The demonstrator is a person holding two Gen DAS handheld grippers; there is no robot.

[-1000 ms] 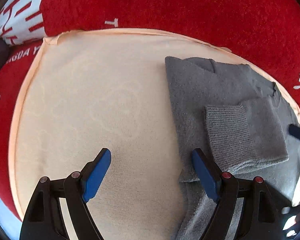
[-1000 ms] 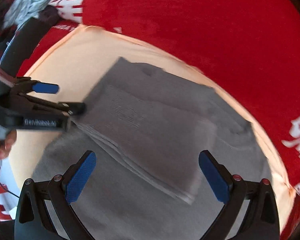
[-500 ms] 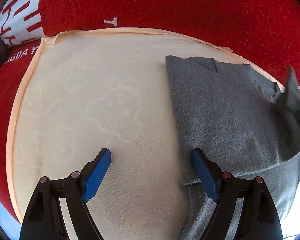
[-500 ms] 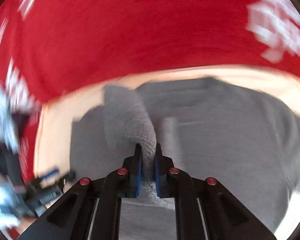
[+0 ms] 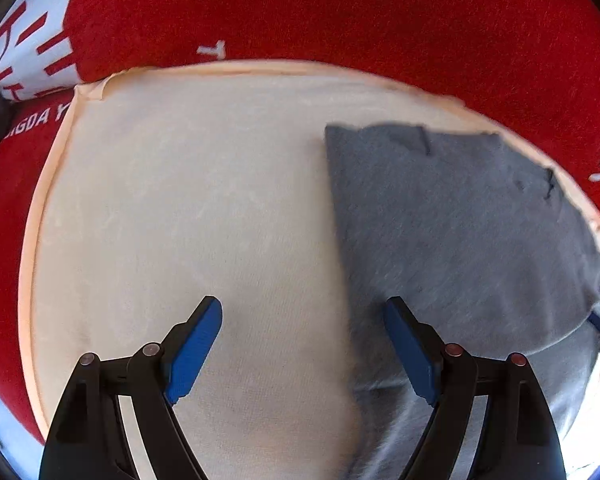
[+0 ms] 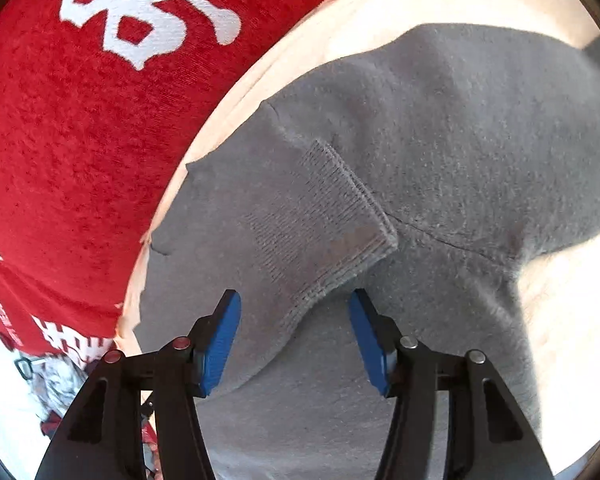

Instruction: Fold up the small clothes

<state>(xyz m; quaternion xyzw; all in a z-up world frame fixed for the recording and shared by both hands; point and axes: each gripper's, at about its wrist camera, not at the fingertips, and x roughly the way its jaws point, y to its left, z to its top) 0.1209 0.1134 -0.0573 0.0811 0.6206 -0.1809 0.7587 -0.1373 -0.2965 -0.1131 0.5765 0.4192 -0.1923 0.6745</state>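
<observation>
One grey sweater (image 5: 460,240) lies on one cream towel (image 5: 180,220), toward its right side, reaching the towel's far edge. The towel sits on one red cloth (image 5: 340,12). Its left half is bare.

The left gripper (image 5: 304,344) has its jaws wide, holding nothing. The right gripper (image 6: 294,336) has its jaws opening, with the sweater's cuff (image 6: 320,232) just ahead of them, not pinched.

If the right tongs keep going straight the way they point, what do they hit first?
Probably the ribbed cuff of the grey sweater, which lies just ahead of the right tongs. Their jaws are opening, nothing pinched between them. Depth is hard to judge here.
</observation>
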